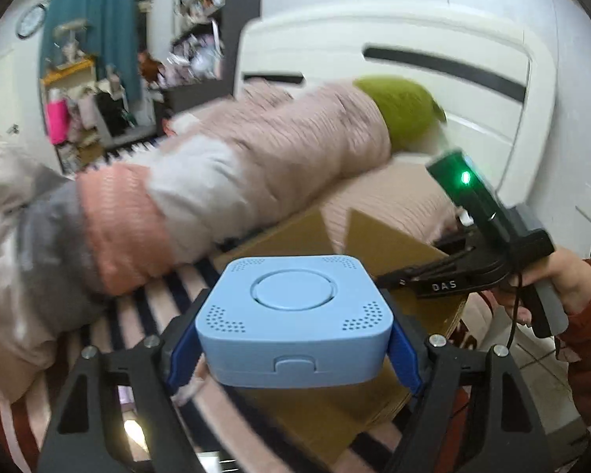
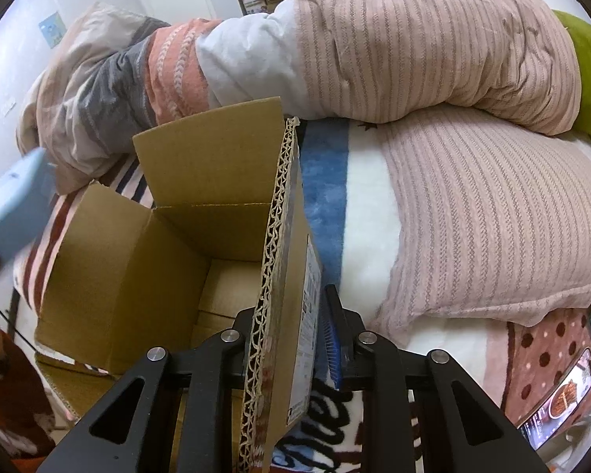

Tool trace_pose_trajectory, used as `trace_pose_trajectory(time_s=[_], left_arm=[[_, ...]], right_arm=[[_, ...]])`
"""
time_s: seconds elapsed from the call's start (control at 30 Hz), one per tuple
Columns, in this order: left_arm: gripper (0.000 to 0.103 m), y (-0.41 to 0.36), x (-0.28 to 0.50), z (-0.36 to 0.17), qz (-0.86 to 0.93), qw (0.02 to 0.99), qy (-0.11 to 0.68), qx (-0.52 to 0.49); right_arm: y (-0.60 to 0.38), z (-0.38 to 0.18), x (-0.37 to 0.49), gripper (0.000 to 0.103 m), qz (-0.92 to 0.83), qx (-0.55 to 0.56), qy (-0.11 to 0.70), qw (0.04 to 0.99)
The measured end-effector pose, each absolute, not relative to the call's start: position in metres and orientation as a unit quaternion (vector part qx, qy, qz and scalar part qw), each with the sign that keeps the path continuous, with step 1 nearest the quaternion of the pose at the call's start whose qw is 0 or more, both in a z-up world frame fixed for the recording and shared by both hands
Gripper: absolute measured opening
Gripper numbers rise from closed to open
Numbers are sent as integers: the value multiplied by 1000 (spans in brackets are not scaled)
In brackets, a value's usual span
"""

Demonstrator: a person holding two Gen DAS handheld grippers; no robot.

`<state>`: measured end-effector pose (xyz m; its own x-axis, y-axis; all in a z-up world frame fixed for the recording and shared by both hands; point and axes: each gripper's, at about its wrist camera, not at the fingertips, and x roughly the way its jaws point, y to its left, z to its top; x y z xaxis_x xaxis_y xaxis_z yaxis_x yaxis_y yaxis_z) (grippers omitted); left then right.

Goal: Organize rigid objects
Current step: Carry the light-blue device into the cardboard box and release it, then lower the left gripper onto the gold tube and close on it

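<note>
Right wrist view: a rumpled duvet (image 2: 413, 47) in ribbed dusty-pink knit, with white, coral and grey bands, fills the upper frame, lying over a matching ribbed pillow (image 2: 492, 213) at right and a fleecy striped blanket (image 2: 335, 181) of blue and white. Below centre-left stands an open cardboard box (image 2: 138, 276), plain brown corrugated board with its flaps raised; only folded board shows on its floor. The right gripper (image 2: 291, 339), black with blue ribbed pads, is closed narrowly on the box's right-hand flap (image 2: 279, 236), whose fluted cut edge runs up the middle of the frame, one printed label on its outer face. At the left edge a blurred pale-blue shape is the blue case (image 2: 15, 197). A phone (image 2: 563, 398) with a lit screen lies on a polka-dot cloth at lower right. From the left wrist view, motion-blurred, the same duvet crosses the middle, a lime-green cushion (image 1: 406, 106) beyond it in the upper right against a white headboard. The left gripper (image 1: 295, 351) holds the case at bottom centre, blue pads pressing both its sides: a smooth, rounded-square plastic case with a round disc on top, dotted perforations at its corners and a small front latch. It is carried above the box's brown flaps, with the other gripper's black handle in a hand (image 1: 563, 276) at right.
</note>
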<state>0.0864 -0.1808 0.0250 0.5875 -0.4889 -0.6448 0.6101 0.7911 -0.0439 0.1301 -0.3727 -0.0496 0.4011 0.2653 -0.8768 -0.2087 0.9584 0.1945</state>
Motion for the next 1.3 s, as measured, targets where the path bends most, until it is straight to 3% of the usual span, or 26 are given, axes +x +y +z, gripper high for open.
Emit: trace_pose_trajectory(time_s=[0.23, 0.47, 0.53, 0.8, 0.93, 1.3], left_arm=[[77, -218, 118, -17, -333, 832, 440, 64], [77, -224, 118, -29, -320, 828, 454, 71], [79, -211, 109, -22, -323, 834, 443, 68], [94, -146, 81, 11, -300, 880, 364, 61], [94, -101, 78, 7, -242, 904, 346, 72], [94, 6, 91, -107, -129, 894, 424, 63]], right_arm=[[-376, -47, 128, 19, 136, 20, 522, 842], [-373, -42, 128, 16, 127, -6, 512, 849], [-367, -42, 128, 10, 119, -26, 512, 850], [-341, -38, 122, 9, 76, -113, 504, 853], [-338, -37, 120, 9, 68, -126, 506, 850], [-336, -39, 120, 9, 65, -130, 510, 848]])
